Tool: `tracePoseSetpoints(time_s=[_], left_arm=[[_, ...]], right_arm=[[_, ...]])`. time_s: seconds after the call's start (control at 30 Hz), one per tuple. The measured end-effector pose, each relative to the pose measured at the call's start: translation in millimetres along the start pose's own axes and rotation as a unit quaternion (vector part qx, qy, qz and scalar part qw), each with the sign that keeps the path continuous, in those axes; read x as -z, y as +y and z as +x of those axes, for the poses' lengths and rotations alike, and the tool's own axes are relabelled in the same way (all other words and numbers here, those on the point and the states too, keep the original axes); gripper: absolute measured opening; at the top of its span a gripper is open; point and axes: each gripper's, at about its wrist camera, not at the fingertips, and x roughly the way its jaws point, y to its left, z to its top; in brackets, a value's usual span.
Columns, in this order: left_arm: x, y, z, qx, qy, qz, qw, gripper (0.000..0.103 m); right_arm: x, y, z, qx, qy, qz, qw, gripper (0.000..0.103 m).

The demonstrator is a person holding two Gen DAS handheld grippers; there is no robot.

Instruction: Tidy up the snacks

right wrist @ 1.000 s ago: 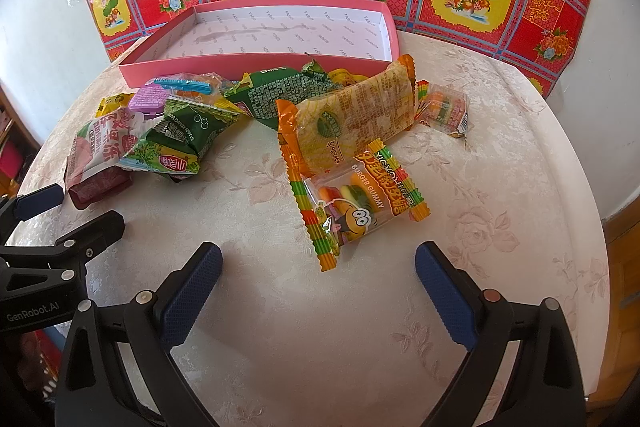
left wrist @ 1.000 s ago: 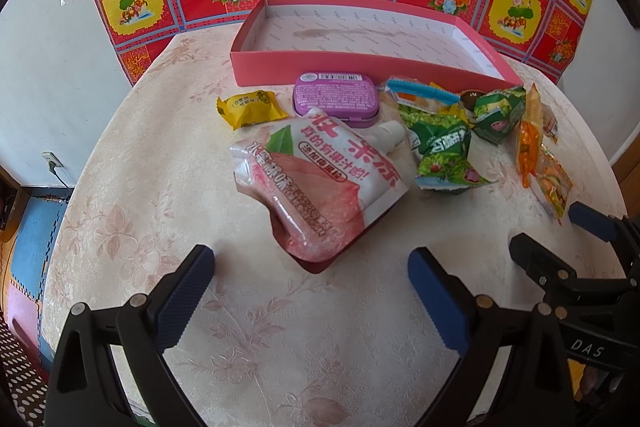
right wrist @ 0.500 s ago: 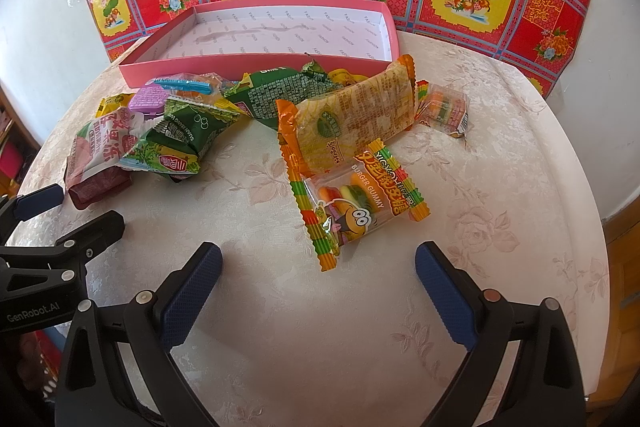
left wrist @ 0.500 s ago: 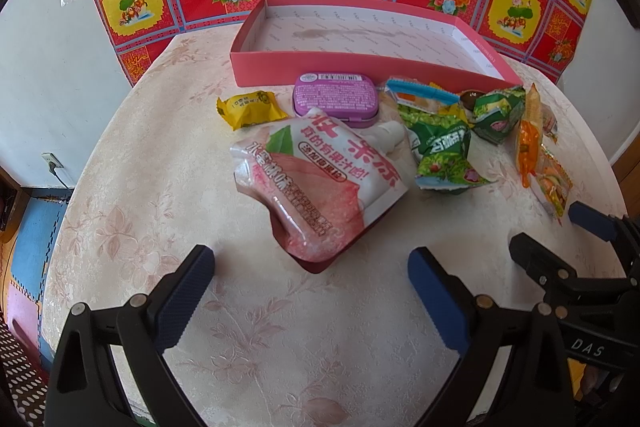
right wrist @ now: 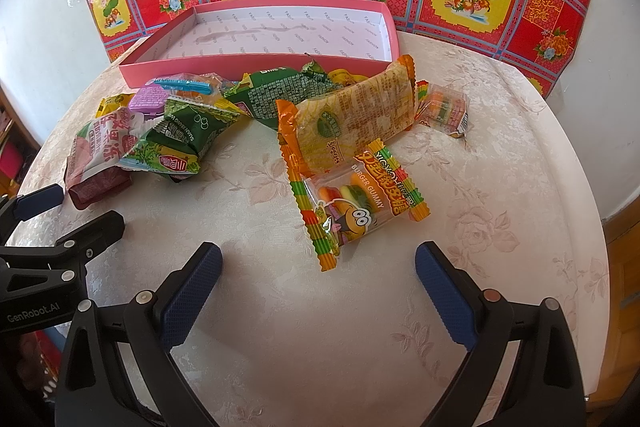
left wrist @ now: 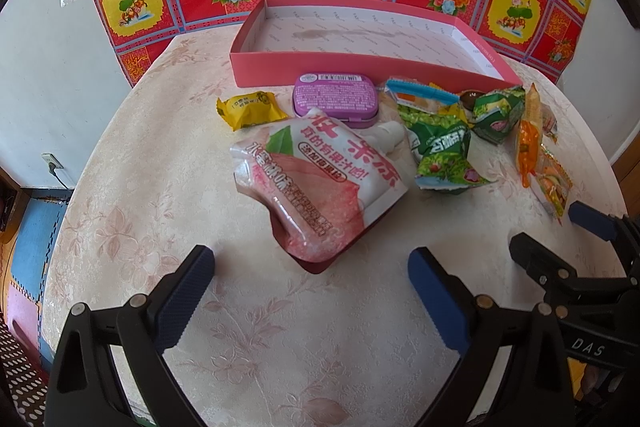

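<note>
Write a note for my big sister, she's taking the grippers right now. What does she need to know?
Left gripper: open, holding nothing, just short of the pink peach pouch.
Right gripper: open, holding nothing, just short of the burger gummy pack.
The pink box at the back of the table has no snacks in it.
All the snacks lie loose in front of it: purple tin, yellow packet, green packets, orange cracker pack.
Done: nothing packed.
Left: every snack still has to go in, probably starting with the pouch or the gummy pack.

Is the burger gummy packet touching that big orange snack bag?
Touching. The right wrist view shows the orange snack bag lying over the burger gummy packet at its top edge.
</note>
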Motion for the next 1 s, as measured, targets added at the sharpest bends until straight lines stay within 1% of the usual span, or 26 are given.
tracePoseSetpoints(time_s=[0.27, 0.37, 0.47, 0.67, 0.73, 0.83, 0.93, 1.0], left_arm=[[-2, 2, 0, 0.006, 0.001, 0.008, 0.9999, 0.099], [-2, 3, -5, 0.011, -0.002, 0.006, 0.9999, 0.095], [-3, 13, -9, 0.029, -0.006, -0.012, 0.9995, 0.089], [-7, 29, -19, 0.05, -0.022, -0.039, 0.9977, 0.088], [-10, 28, -22, 0.055, -0.03, -0.034, 0.9975, 0.088], [-19, 23, -21, 0.06, -0.027, -0.025, 0.9975, 0.088], [-29, 15, -17, 0.075, -0.027, -0.019, 0.9967, 0.088], [-34, 11, -13, 0.072, -0.026, -0.01, 0.997, 0.088]], right_arm=[[-2, -5, -3, -0.01, 0.007, -0.002, 1.0, 0.098], [-3, -12, -5, -0.019, 0.01, 0.008, 1.0, 0.098], [-3, -20, -10, -0.026, 0.007, 0.022, 0.999, 0.097], [-9, -27, -19, -0.047, -0.013, 0.033, 0.998, 0.097], [-12, -27, -20, -0.057, -0.018, 0.036, 0.998, 0.097], [-17, -27, -17, -0.065, -0.017, 0.04, 0.997, 0.097], [-20, -26, -14, -0.064, -0.016, 0.037, 0.997, 0.097], [-21, -25, -12, -0.063, -0.016, 0.034, 0.997, 0.097]])
